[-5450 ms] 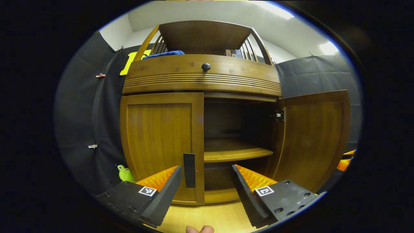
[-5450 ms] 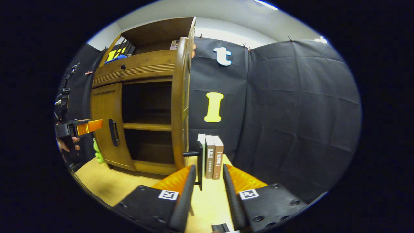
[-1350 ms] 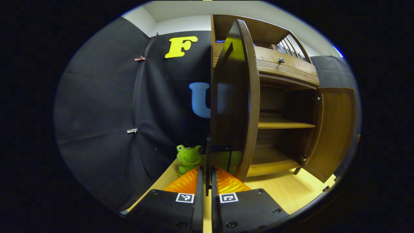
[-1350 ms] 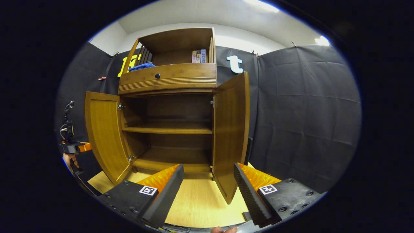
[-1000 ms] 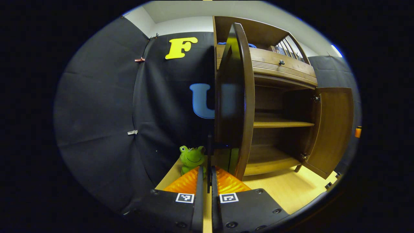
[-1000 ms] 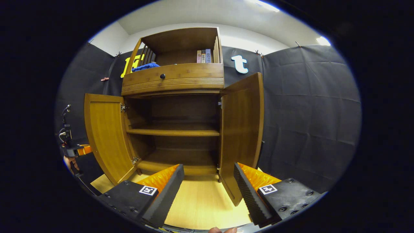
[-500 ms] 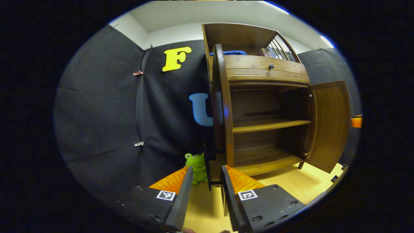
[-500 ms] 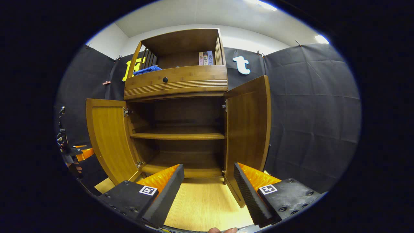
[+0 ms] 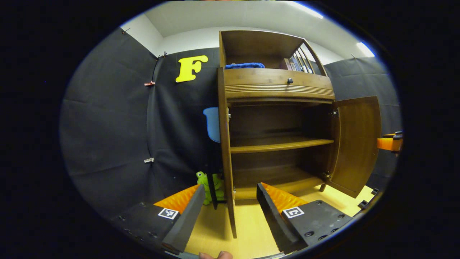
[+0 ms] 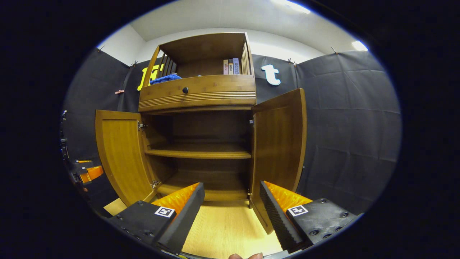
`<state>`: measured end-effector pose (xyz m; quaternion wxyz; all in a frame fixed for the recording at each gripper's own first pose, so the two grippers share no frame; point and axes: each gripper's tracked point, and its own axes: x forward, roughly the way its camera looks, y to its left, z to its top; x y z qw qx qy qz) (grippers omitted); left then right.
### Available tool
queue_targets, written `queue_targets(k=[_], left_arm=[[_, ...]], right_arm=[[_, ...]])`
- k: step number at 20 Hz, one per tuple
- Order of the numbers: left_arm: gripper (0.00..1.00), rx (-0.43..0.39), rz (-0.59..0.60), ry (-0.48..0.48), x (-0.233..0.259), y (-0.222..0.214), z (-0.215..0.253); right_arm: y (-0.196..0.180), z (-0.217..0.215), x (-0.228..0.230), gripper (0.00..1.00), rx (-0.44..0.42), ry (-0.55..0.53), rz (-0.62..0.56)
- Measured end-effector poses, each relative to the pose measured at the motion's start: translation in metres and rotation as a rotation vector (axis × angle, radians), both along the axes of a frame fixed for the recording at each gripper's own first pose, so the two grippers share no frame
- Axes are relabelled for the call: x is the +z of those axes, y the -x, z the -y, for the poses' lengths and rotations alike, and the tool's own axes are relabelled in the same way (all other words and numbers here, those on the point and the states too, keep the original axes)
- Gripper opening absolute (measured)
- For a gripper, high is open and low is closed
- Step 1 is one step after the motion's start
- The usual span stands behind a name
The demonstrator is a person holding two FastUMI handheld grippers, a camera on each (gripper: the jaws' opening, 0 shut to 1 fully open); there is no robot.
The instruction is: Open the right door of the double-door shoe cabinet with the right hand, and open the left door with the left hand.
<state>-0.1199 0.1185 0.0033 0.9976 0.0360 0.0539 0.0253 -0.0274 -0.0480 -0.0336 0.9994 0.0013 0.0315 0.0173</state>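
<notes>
Evidently both doors of the shoe cabinet [image 10: 197,93] stood swung wide, so the opening looked done. In the right gripper view the left door [image 10: 116,154] hung out at about nine o'clock and the right door [image 10: 278,151] at about three o'clock, with the bare middle shelf [image 10: 199,153] exposed between them.

The right gripper [image 10: 231,208] hovered with its fingers spread apart and nothing between them, aimed at the cabinet's open mouth at twelve o'clock; I judged it held back there because its door needed no more pull. The left gripper [image 9: 226,212] was likewise parted and empty, pointing at the thin edge of the left door, which ran upright at twelve o'clock in the left gripper view. The door's dark handle [image 9: 212,183] sat just beyond the left finger, free of the pads, which suggested a release.

A green frog toy [image 9: 206,183] stood on the floor behind that door near the cloth wall, likely why the door went no farther. Books [image 10: 230,66] and a blue cloth [image 10: 165,78] rested on top, clear of the doors.
</notes>
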Motion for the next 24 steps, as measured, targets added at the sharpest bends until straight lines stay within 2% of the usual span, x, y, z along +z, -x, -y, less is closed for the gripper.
queue_targets(k=[7,11,16,24], left_arm=[[0.90,-0.069,0.034,0.029,0.021,-0.010,0.066],[0.91,-0.107,0.053,0.062,0.028,-0.021,0.108],[0.92,-0.096,0.063,0.089,0.032,-0.028,0.140],[0.91,-0.068,0.069,0.055,0.030,-0.037,0.170]], right_arm=[[-0.012,0.001,0.011,0.98,0.022,0.022,0.039],[-0.020,0.014,0.011,0.98,0.016,-0.017,0.035],[-0.029,0.030,0.008,0.98,0.017,-0.005,0.039],[-0.036,0.023,0.006,0.98,0.077,0.011,0.050]])
